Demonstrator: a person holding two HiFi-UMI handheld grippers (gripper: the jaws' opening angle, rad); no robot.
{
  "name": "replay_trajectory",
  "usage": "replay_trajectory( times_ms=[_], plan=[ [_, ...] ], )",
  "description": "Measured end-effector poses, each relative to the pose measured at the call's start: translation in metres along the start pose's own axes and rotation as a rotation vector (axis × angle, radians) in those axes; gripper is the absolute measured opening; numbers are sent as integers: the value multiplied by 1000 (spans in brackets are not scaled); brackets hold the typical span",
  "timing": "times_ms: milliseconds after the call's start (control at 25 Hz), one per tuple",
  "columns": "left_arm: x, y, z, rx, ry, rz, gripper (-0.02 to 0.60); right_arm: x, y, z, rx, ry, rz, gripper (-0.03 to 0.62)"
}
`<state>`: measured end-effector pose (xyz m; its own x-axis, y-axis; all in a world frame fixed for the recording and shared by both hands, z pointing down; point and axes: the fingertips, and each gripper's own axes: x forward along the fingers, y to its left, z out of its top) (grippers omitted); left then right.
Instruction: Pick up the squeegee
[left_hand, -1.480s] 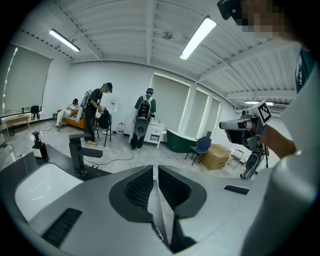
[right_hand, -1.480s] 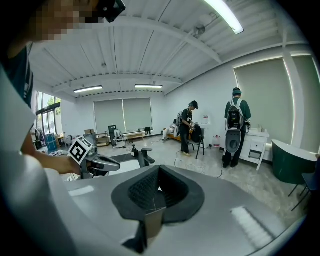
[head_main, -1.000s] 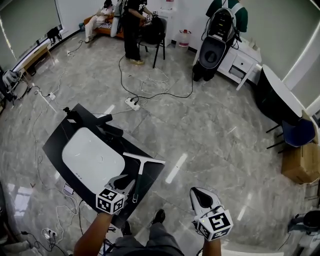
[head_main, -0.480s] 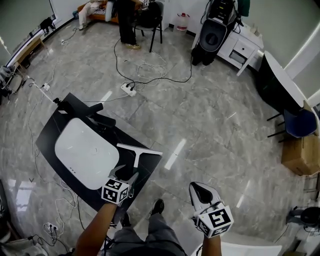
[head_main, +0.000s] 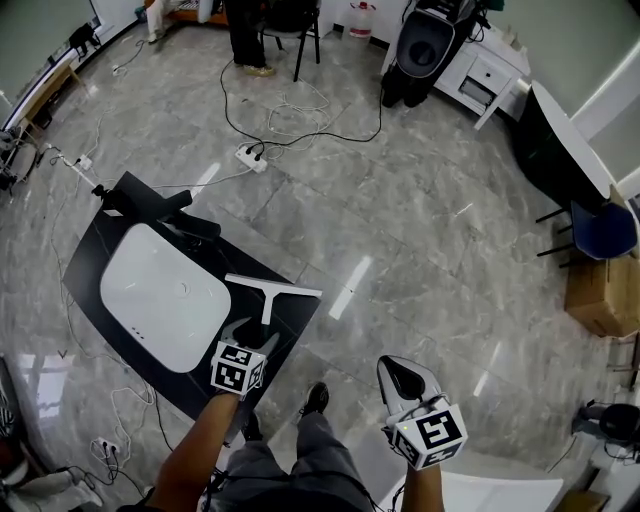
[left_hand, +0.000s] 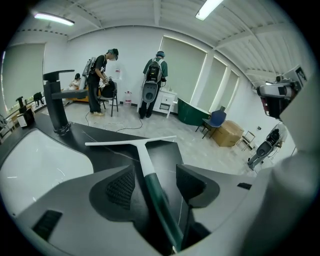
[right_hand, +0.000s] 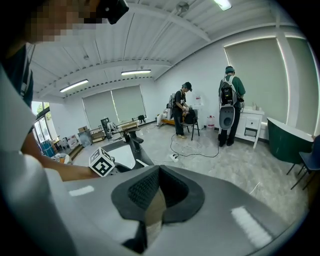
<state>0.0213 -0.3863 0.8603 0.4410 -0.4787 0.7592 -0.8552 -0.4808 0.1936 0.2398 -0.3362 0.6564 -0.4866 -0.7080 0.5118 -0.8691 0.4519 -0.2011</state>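
- White rounded sink basin (head_main: 150, 300) recessed in glossy black countertop (head_main: 292, 318); black faucet (head_main: 150, 203) at far rim; small dark specks on basin floor.
- White-bladed, green-handled squeegee (head_main: 268, 300) lying flat on countertop, just right of basin. Handle axis running away from person; blade crosswise at far end.
- Left gripper (left_hand: 156, 184) spread wide, jaws just opened further, straddling green handle, pads clear of it.
- Right gripper (right_hand: 156, 194) pressed together, over floor, well apart from countertop.

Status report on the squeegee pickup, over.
Left gripper open, jaws just opened wider, astride the squeegee handle, no grip yet. Right gripper shut, empty. Squeegee flat on black counter; nothing blocks it.
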Motion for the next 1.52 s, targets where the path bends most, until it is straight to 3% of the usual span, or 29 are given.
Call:
replay_trajectory(
  times_ms=[280,440,600,800,1120,1520],
  plan=[
    [16,-1,-15,0,59,19,238,4,-3,-6,9,3,1,12],
    [22,4,-24,-25,80,38,140,3,-2,-7,9,10,-1,12],
    [23,5,-25,-54,81,34,133,1,0,-7,13,9,-4,12],
    [17,12,-25,-90,62,33,99,-1,7,-1,5,1,-5,12],
    [-16,11,-16,-55,20,22,98,-10,21,10,-8,-16,-7,12],
    [-93,5,21,8,-106,3,98,-26,51,30,-26,-62,-10,12]
  ],
)
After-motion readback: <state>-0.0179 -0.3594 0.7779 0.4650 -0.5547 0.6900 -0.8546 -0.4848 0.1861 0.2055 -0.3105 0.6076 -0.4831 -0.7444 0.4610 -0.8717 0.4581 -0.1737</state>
